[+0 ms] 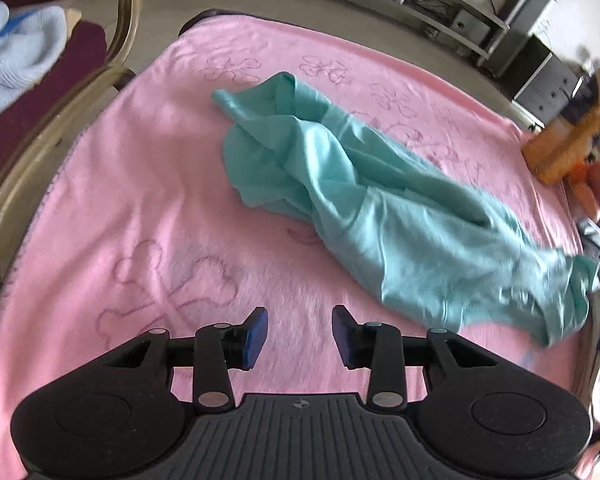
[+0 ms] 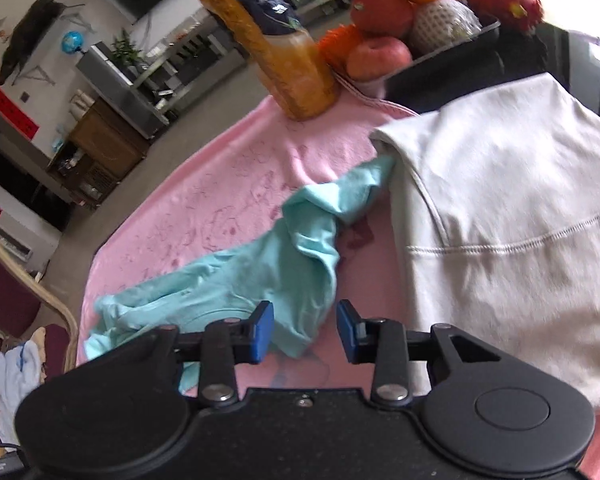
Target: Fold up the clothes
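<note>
Parted right gripper (image 2: 305,330), crumpled teal garment (image 2: 260,272), pink blanket (image 2: 228,184), shelving behind

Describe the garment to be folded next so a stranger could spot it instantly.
Find the pink fleece blanket that covers the table. A crumpled turquoise cotton garment lies bunched in a long diagonal heap on it. Unlike the neighbouring cream sweatshirt, it is thin, bright and unfolded.

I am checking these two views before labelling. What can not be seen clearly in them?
- Teal garment: left wrist view, crumpled and motion-blurred at its near end, so garment type unclear.
- Teal garment's far tip: right wrist view, tucked under the white garment.
- White garment: cut by the right edge.
- Juice bottle: label blurred.
</note>
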A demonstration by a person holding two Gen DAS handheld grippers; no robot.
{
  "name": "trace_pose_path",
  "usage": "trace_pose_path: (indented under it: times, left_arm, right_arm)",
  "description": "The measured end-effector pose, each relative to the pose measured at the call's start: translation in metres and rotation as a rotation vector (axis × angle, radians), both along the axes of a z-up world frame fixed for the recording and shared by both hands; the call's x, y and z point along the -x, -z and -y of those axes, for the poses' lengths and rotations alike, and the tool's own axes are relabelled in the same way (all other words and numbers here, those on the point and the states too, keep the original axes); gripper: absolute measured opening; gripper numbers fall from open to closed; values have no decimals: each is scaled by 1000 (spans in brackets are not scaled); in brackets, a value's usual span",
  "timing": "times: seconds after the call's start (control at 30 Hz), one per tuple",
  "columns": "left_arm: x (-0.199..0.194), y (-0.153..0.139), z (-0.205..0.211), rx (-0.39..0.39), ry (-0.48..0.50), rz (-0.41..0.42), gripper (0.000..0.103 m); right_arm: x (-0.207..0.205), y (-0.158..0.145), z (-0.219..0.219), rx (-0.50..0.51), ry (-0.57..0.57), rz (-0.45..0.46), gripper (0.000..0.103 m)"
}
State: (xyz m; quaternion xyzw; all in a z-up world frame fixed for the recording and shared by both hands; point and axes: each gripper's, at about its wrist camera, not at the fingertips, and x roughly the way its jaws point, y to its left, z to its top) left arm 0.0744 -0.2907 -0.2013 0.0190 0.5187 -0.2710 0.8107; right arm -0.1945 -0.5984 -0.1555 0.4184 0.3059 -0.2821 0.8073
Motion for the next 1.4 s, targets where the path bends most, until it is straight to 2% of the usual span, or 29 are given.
trace_pose_path:
  times: [0.33,0.5,0.57,0.67,0.8,1.07,1.2,1.23,1.27,1.4]
  left_arm:
    - [-28,13,22,53,-34,1,32]
    - [-35,15,39,38,-17,-3,30]
    - [-33,11,38,60,-15,-23,30]
    - [-29,6,30,141,-15,-69,34]
    - [-33,11,38,106,-22,-55,34]
    - [-44,18,39,118,-64,-64,34]
    - [-45,20,36,150,-92,-82,32]
    - [-45,20,36,157,-98,-88,27]
    - [-45,21,35,164,-104,-94,11]
    - [-43,17,30,171,-138,-106,3]
  right_arm:
    - [-15,7,-5,-25,-45,-27,36]
    - [-21,10,-6,-18,-58,-45,36]
    - [-23,10,-6,-16,-66,-48,36]
    - [-24,9,-5,-8,-67,-50,36]
    - [-25,10,-4,-12,-64,-55,36]
    - [-26,10,-5,-10,-67,-61,37]
    - [-26,11,-5,-9,-65,-67,37]
    - [-26,12,-5,-9,-65,-68,38]
    - [-26,12,-4,-9,-64,-69,38]
    - [-26,13,-3,-8,-59,-75,39]
